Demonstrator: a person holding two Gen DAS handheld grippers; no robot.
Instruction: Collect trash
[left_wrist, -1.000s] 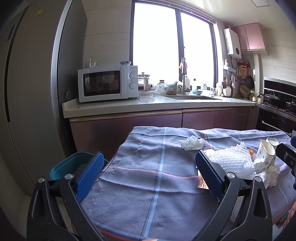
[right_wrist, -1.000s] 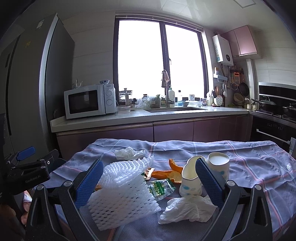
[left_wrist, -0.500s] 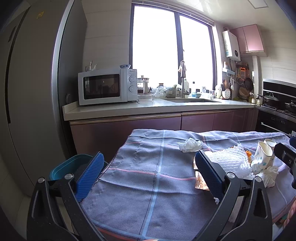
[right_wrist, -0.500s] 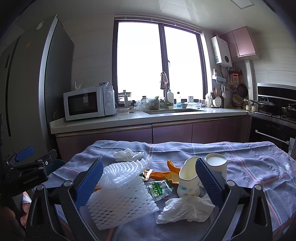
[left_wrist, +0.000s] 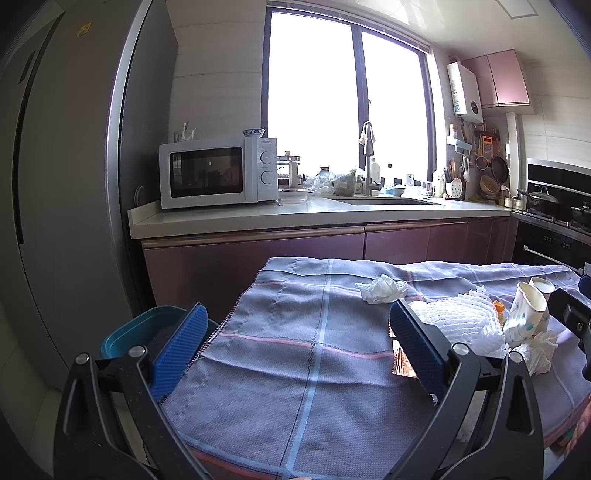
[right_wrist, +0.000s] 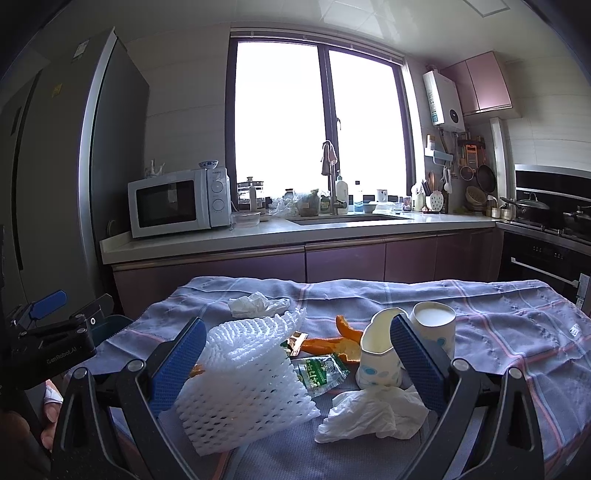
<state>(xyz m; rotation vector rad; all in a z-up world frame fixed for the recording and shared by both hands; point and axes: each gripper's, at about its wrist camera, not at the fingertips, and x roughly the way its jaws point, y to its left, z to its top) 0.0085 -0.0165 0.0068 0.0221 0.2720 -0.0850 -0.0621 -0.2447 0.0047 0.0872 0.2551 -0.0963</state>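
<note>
Trash lies on a table under a grey-blue checked cloth (right_wrist: 517, 332). White foam fruit netting (right_wrist: 243, 373), a green wrapper (right_wrist: 319, 373), orange peel (right_wrist: 332, 341), two paper cups (right_wrist: 380, 362) and a crumpled tissue (right_wrist: 369, 413) sit between and just beyond the wide-apart fingers of my right gripper (right_wrist: 295, 362), which is open. A second crumpled tissue (right_wrist: 256, 304) lies farther back. My left gripper (left_wrist: 295, 343) is open over bare cloth at the table's left end, with the netting (left_wrist: 458, 319) and cups (left_wrist: 526, 310) to its right. A teal bin (left_wrist: 147, 330) stands below the table's left edge.
A kitchen counter (left_wrist: 295, 218) with a white microwave (left_wrist: 218, 171) and sink runs behind the table. A tall grey fridge (left_wrist: 66, 166) fills the left. An oven and stove (right_wrist: 546, 236) are at the right. A person's hand (right_wrist: 48, 413) holds the left gripper.
Both grippers have drawn back slightly from the table, so the trash looks a little farther off. Both stay open and nothing was picked up.
</note>
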